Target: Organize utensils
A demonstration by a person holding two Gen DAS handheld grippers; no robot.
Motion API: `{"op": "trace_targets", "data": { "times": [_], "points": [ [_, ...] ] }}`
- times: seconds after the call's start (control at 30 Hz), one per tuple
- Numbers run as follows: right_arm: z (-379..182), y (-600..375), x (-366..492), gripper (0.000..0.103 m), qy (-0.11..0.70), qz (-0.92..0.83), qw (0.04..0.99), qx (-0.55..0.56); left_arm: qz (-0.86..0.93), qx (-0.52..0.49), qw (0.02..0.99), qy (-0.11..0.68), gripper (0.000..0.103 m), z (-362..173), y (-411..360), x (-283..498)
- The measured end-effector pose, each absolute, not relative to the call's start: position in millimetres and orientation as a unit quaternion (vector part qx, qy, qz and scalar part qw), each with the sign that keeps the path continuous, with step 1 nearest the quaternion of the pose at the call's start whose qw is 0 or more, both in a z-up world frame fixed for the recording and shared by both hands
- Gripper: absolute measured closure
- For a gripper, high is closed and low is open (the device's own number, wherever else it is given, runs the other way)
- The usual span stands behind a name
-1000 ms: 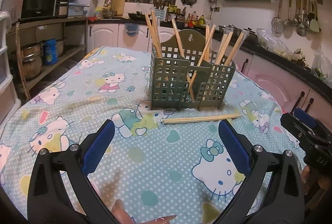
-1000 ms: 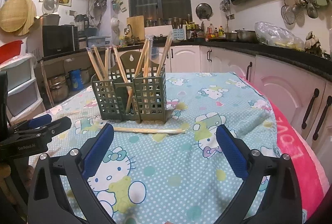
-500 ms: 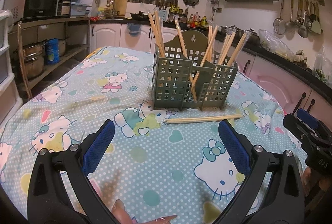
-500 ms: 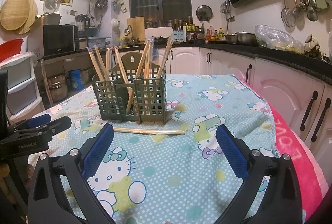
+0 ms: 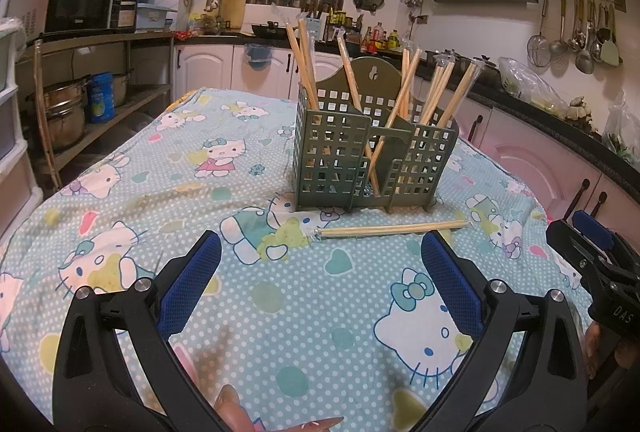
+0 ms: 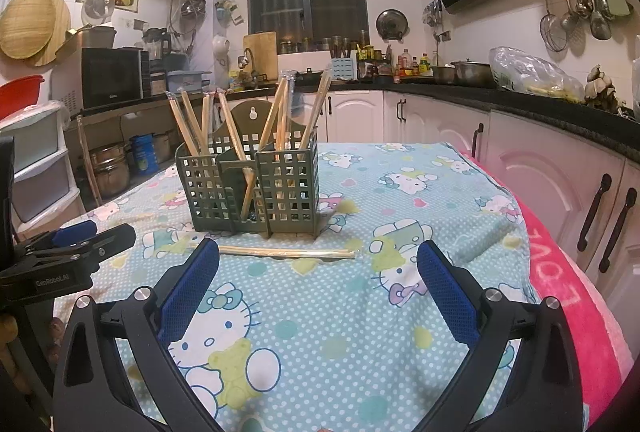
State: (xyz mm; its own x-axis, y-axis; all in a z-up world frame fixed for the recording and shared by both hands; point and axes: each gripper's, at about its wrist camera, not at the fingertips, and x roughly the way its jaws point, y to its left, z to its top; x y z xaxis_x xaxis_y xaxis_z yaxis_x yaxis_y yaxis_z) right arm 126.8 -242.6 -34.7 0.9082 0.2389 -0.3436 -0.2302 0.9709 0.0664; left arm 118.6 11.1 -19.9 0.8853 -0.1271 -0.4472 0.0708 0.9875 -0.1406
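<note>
A green slotted utensil holder (image 5: 372,159) stands on the Hello Kitty tablecloth (image 5: 208,199), with several wrapped chopstick pairs (image 5: 400,83) leaning in its compartments. It also shows in the right wrist view (image 6: 248,187). One wrapped pair of chopsticks (image 5: 392,230) lies flat on the cloth just in front of the holder, also in the right wrist view (image 6: 286,252). My left gripper (image 5: 320,276) is open and empty, short of the loose pair. My right gripper (image 6: 318,274) is open and empty, just behind the loose pair.
The right gripper shows at the left view's right edge (image 5: 592,252), the left gripper at the right view's left edge (image 6: 68,252). Pink cabinets (image 6: 560,191) flank the table's right. A shelf with pots (image 5: 72,111) stands left. A red cloth (image 6: 560,284) hangs at the table's right edge.
Both grippers have shifted slightly, so the holder looks a little nearer. The loose chopsticks and the holder have not moved. Both grippers stay open.
</note>
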Motion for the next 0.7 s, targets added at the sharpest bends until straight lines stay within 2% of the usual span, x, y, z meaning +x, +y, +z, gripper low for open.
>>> {"op": "trace_targets", "data": {
  "times": [0.7],
  "points": [
    [-35.2, -243.7, 127.5, 0.007, 0.178, 0.118, 0.977, 0.014, -0.051, -0.062, 0.969, 0.234, 0.011, -20.5, 12.0, 119.2]
  ]
}}
